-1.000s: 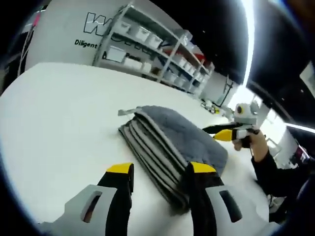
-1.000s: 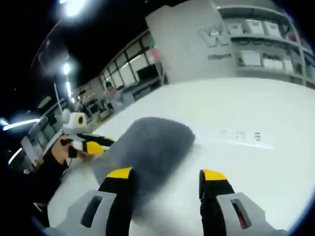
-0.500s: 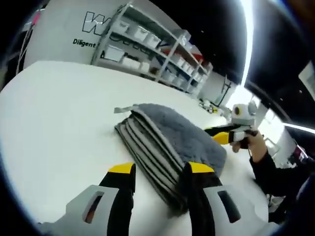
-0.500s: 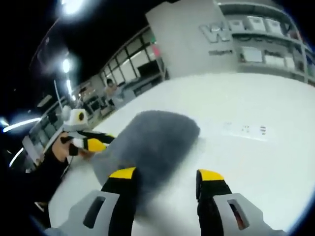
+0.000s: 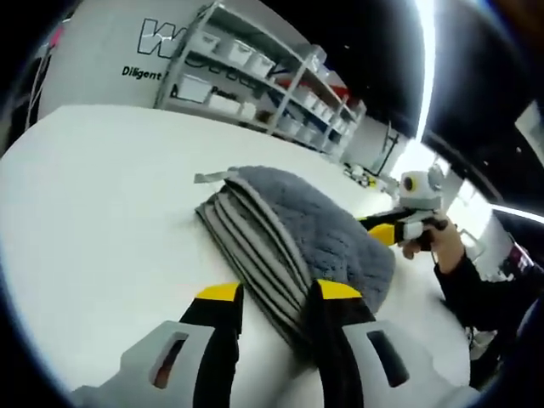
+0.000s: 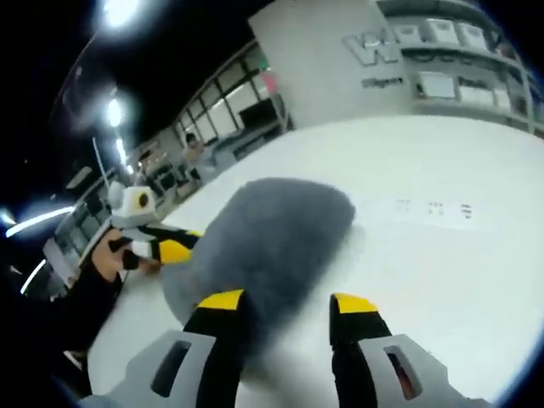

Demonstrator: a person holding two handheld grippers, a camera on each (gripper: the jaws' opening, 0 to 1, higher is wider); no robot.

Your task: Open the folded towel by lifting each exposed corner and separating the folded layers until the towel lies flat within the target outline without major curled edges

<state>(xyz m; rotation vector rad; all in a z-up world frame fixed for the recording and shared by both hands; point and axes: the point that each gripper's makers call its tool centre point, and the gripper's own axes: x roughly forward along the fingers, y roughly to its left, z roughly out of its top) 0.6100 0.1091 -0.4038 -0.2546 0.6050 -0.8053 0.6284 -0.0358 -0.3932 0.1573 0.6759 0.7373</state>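
Towel (image 5: 289,234) folded, layered edge between parted left gripper (image 5: 272,293); right gripper (image 6: 287,302) parted.

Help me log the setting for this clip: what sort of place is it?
Probably an indoor lab or workshop. A folded grey towel lies on a big white table; behind stand metal shelves of storage bins against a wall with printed lettering, under bright ceiling lights.
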